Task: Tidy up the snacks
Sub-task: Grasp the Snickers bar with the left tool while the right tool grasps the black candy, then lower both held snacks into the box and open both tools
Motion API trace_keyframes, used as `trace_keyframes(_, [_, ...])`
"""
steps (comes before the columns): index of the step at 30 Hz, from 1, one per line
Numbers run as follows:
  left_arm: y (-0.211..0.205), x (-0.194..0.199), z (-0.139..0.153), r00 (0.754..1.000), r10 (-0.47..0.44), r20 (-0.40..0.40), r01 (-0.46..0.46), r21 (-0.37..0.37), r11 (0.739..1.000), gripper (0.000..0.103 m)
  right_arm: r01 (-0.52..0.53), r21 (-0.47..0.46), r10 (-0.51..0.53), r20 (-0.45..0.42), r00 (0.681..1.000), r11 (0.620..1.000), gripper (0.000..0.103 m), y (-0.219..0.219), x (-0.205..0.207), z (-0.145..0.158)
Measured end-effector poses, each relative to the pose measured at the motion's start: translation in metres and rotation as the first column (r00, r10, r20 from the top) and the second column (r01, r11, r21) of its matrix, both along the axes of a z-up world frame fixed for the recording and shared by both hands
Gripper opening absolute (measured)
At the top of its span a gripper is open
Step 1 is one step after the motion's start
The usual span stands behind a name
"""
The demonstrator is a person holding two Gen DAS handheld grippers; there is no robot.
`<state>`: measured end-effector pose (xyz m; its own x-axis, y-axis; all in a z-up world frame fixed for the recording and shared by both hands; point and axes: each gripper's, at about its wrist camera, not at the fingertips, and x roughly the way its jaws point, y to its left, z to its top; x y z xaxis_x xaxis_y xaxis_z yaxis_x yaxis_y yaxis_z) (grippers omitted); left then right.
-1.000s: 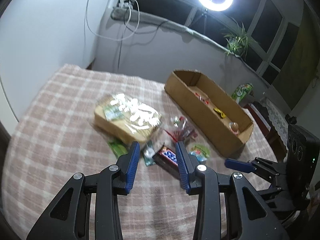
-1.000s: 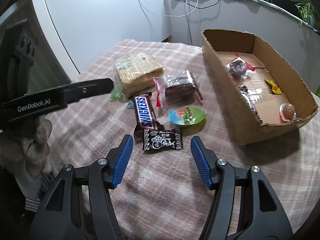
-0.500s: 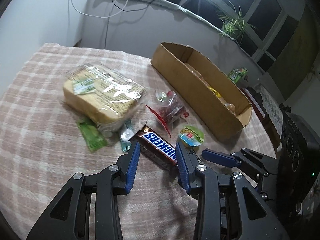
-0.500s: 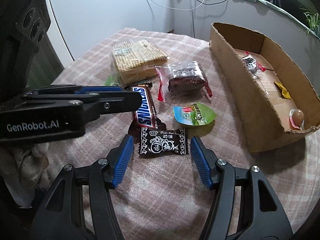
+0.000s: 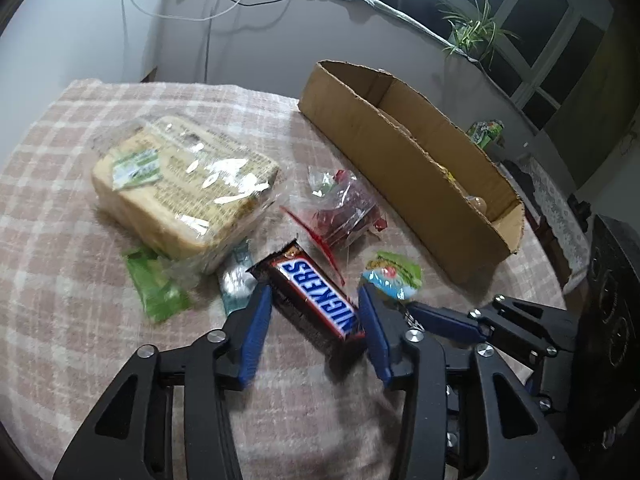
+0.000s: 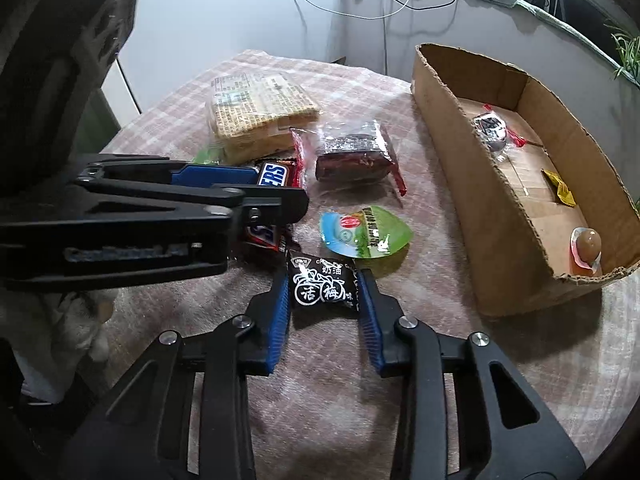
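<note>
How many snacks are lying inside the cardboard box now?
3: a silver-black candy at the far end, a yellow packet in the middle, and a brown jelly cup at the near end. The cardboard box wall may hide more.

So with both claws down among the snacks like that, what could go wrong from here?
1. The right claw is closing on the black plum candy, whose soft wrapper may crumple and slip out.
2. The left claw is opening around the Snickers bar, which lies askew between the pads and may twist.
3. The claws work close together and could bump.
</note>
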<state>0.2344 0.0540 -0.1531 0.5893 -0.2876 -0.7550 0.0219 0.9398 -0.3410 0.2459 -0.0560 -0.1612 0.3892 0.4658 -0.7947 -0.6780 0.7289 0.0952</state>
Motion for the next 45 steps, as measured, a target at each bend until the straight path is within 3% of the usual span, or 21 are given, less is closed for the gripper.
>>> trace_keyframes(10, [-0.019,0.016,-0.005,1.0,-0.027,0.014,0.024,0.156,0.988,0.043,0.015,0.012,-0.015,-0.004,1.0,1.0,0.03,-0.011,0.0,0.001])
trace_keyframes(14, [-0.017,0.014,-0.005,0.999,-0.035,0.024,0.03,0.179,0.983,0.032,0.028,0.033,-0.028,-0.021,0.999,0.999,0.03,-0.018,0.001,0.002])
trace_keyframes(22, [-0.007,0.004,-0.002,0.999,-0.028,0.028,0.023,0.158,0.987,0.028,0.048,0.071,-0.046,-0.035,0.998,0.996,0.029,-0.03,-0.001,0.009])
trace_keyframes(28, [0.009,-0.011,0.004,0.999,0.008,0.041,-0.012,0.099,0.995,0.028,0.052,0.103,-0.05,-0.026,0.998,0.993,0.029,-0.038,-0.007,0.021])
trace_keyframes(45, [0.001,-0.002,0.057,0.986,-0.001,0.169,-0.005,0.034,0.999,0.028,0.119,0.18,-0.134,0.076,0.988,0.976,0.029,-0.08,0.023,0.078])
